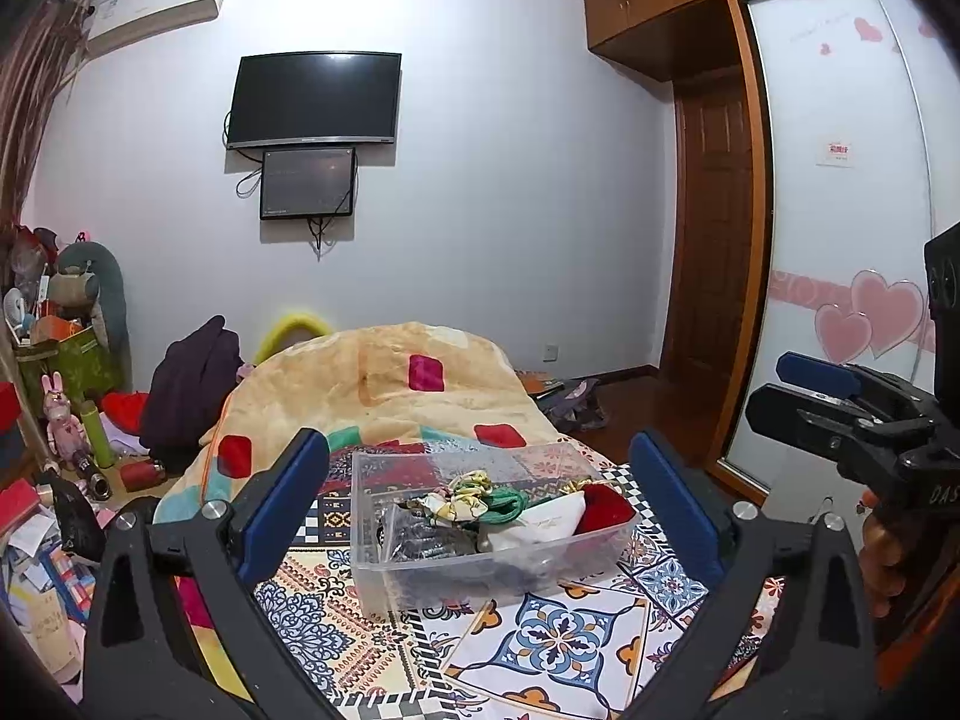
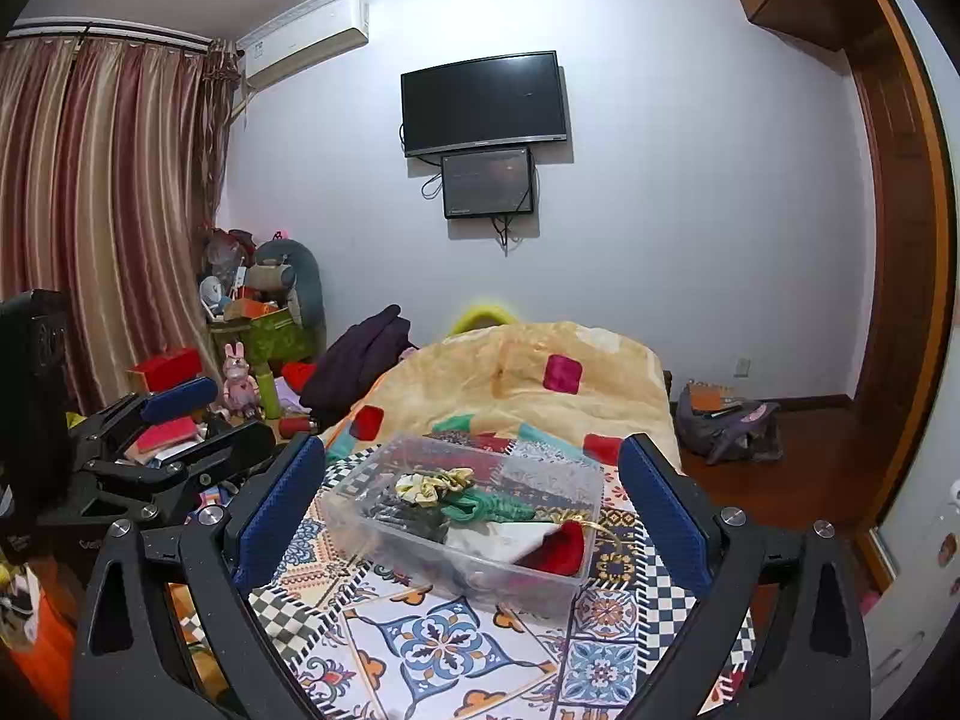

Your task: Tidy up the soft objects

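Observation:
A clear plastic bin (image 1: 384,564) (image 2: 540,585) sits on the patterned bed cover. It holds soft items: a yellow-white scrunchie (image 1: 465,501) (image 2: 429,483), green cord (image 1: 507,504) (image 2: 489,507), a white pouch (image 1: 549,525), a red pouch (image 1: 603,507) (image 2: 558,546) and dark fabric (image 1: 420,534). My left gripper (image 1: 480,504) is open and empty, its blue pads either side of the bin, held back from it. My right gripper (image 2: 474,507) is open and empty, also framing the bin. Each gripper shows at the edge of the other's view.
A folded beige blanket (image 1: 390,384) (image 2: 516,366) lies behind the bin. Dark clothing (image 1: 192,384) and cluttered boxes and toys (image 1: 66,372) fill the left side. A bag (image 2: 726,426) lies on the wood floor at right, near the wardrobe (image 1: 840,180).

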A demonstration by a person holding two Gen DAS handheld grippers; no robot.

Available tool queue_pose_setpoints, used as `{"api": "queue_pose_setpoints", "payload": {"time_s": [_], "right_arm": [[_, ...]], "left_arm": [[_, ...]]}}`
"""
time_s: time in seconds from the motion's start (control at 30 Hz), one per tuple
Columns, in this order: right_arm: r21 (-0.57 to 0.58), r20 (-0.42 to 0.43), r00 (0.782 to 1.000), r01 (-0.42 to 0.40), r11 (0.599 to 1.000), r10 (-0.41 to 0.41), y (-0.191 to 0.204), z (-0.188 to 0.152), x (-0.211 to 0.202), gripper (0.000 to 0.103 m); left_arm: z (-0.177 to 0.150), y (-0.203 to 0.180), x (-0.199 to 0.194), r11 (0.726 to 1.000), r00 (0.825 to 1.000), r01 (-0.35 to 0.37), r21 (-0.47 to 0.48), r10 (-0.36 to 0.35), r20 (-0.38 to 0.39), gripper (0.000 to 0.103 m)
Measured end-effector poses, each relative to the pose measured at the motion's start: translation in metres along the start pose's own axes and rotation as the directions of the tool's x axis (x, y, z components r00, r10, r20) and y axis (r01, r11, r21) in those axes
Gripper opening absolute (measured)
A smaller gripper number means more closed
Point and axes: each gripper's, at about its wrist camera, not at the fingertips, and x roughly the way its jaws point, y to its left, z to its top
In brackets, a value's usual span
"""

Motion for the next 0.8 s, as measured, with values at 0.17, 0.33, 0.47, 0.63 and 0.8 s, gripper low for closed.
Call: {"api": "queue_pose_setpoints", "payload": {"time_s": [0.17,0.33,0.47,0.63,0.8], "right_arm": [[0.007,0.002,1.000,-0.004,1.000,0.004,-0.0010,-0.0022,-0.0042,0.098],[0.008,0.003,1.000,-0.007,1.000,0.007,-0.0001,-0.0032,-0.0063,0.098],[0.007,0.005,1.000,-0.008,1.000,0.008,0.0005,-0.0031,-0.0067,0.098],[0.006,0.005,1.000,-0.009,1.000,0.009,0.0012,-0.0034,-0.0070,0.098],[0.007,0.007,1.000,-0.011,1.000,0.011,0.0023,-0.0034,-0.0070,0.099]], "left_arm": [[-0.0018,-0.0013,0.0008,1.000,1.000,0.003,0.006,-0.003,0.000,0.102],[-0.0028,-0.0024,0.0002,1.000,1.000,0.002,0.008,-0.002,0.001,0.102],[-0.0034,-0.0035,-0.0006,1.000,1.000,0.003,0.008,-0.003,0.003,0.102],[-0.0035,-0.0036,-0.0014,1.000,1.000,0.001,0.008,-0.001,0.004,0.102],[-0.0033,-0.0034,-0.0028,1.000,1.000,0.001,0.006,-0.001,0.005,0.102]]}}
